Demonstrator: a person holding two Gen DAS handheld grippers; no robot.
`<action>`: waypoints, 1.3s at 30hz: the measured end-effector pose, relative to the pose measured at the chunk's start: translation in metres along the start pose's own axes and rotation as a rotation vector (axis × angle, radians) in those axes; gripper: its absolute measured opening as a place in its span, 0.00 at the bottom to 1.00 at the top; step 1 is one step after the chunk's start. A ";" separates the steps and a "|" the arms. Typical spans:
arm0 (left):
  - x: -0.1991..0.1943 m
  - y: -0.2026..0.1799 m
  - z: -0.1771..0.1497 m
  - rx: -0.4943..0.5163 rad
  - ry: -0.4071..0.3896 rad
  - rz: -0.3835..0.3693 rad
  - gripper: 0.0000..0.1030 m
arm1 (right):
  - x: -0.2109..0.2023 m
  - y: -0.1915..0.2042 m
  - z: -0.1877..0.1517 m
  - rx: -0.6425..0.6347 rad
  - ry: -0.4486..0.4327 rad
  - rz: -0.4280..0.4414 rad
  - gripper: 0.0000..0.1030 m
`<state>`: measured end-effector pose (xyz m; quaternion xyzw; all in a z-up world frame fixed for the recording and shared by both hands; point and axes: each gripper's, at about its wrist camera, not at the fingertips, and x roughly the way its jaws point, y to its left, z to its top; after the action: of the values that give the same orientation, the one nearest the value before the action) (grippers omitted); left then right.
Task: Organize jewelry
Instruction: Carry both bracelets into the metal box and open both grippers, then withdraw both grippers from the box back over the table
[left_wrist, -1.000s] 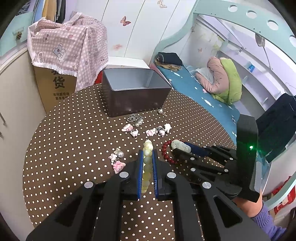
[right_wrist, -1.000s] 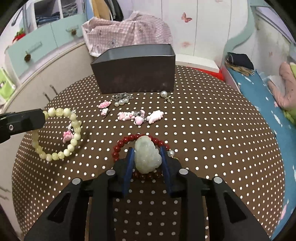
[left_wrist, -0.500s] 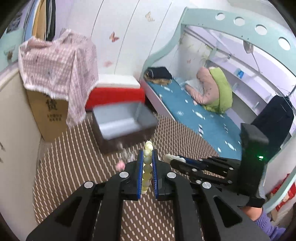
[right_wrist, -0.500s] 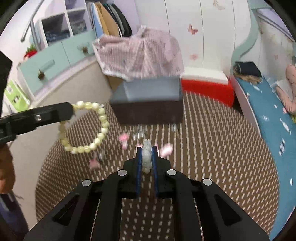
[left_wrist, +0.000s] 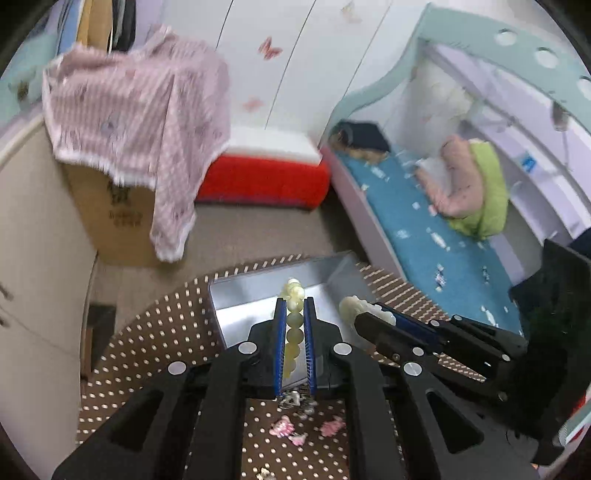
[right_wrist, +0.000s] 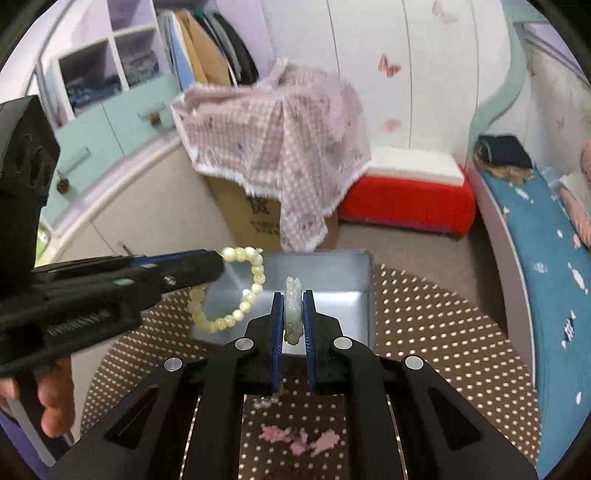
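My left gripper (left_wrist: 294, 306) is shut on a pale yellow bead bracelet (left_wrist: 292, 325) and holds it in the air over the open grey box (left_wrist: 251, 299). In the right wrist view the bracelet (right_wrist: 236, 291) hangs from the left gripper (right_wrist: 218, 262) over the box (right_wrist: 340, 295). My right gripper (right_wrist: 293, 306) is shut on a pale jade pendant (right_wrist: 293, 314), also above the box. The pendant (left_wrist: 352, 306) shows in the left wrist view at the right gripper's tip (left_wrist: 365, 317). The red bead bracelet attached to the pendant is hidden.
The round table has a brown dotted cloth (left_wrist: 155, 332). Pink charms (left_wrist: 284, 430) and small silver pieces (right_wrist: 267, 402) lie on it in front of the box. A cardboard carton under pink cloth (right_wrist: 280, 147), a red stool (right_wrist: 406, 203) and a bed (left_wrist: 424, 229) stand beyond.
Both grippers have lifted their jewelry off the table and moved forward until they hang above the box. The right gripper closed on the pendant and turned it edge-on.
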<state>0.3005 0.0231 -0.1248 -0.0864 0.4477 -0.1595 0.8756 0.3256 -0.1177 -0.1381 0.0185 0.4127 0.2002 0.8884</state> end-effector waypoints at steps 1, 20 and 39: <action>0.010 0.003 -0.002 -0.007 0.021 0.014 0.08 | 0.008 0.001 0.000 -0.005 0.017 -0.004 0.10; 0.032 0.017 -0.009 -0.040 0.054 0.051 0.15 | 0.055 -0.004 0.003 0.007 0.141 -0.036 0.12; -0.087 -0.013 -0.067 0.032 -0.217 0.163 0.72 | -0.077 0.006 -0.037 -0.026 -0.118 -0.150 0.50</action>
<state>0.1959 0.0419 -0.0938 -0.0525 0.3534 -0.0845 0.9302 0.2519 -0.1454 -0.1053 -0.0125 0.3570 0.1369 0.9239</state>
